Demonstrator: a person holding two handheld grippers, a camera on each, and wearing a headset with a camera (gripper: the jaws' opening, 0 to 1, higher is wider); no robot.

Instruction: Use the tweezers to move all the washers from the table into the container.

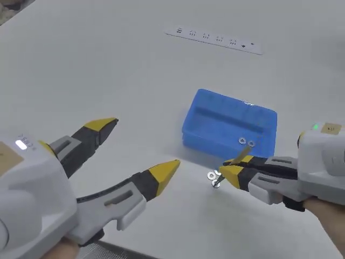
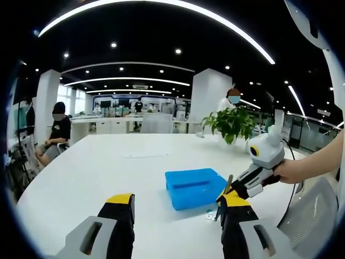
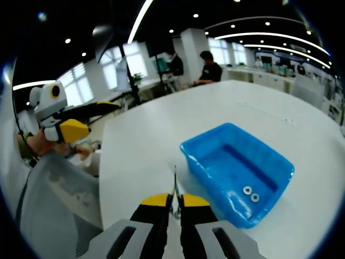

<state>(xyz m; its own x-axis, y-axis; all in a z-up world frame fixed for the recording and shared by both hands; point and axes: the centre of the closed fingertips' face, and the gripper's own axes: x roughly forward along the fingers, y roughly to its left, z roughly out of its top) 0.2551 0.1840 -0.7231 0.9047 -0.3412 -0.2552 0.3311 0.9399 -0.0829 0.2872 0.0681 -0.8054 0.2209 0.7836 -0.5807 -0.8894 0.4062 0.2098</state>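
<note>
- Just ahead of my right gripper [image 1: 232, 171], a few loose washers [image 1: 214, 176] lie on the white table [image 1: 108, 65], close beside the near wall of the blue container [image 1: 215, 141].
- My right gripper's jaws are pinched narrow on the tweezers [image 1: 241, 158], which point toward that cluster; I cannot tell whether the tips touch it.
- Beyond the tweezers, two washers [image 1: 246, 142] rest inside the container.
- Well off to that gripper's left, my left gripper [image 1: 145, 143] hangs above the table with its jaws spread wide, holding nothing.

Left gripper [image 1: 146, 141], 8 o'clock: jaws spread wide, aimed toward 2. Right gripper [image 1: 229, 168], 4 o'clock: jaws pinching tweezers [image 1: 241, 158], aimed toward 9.
</note>
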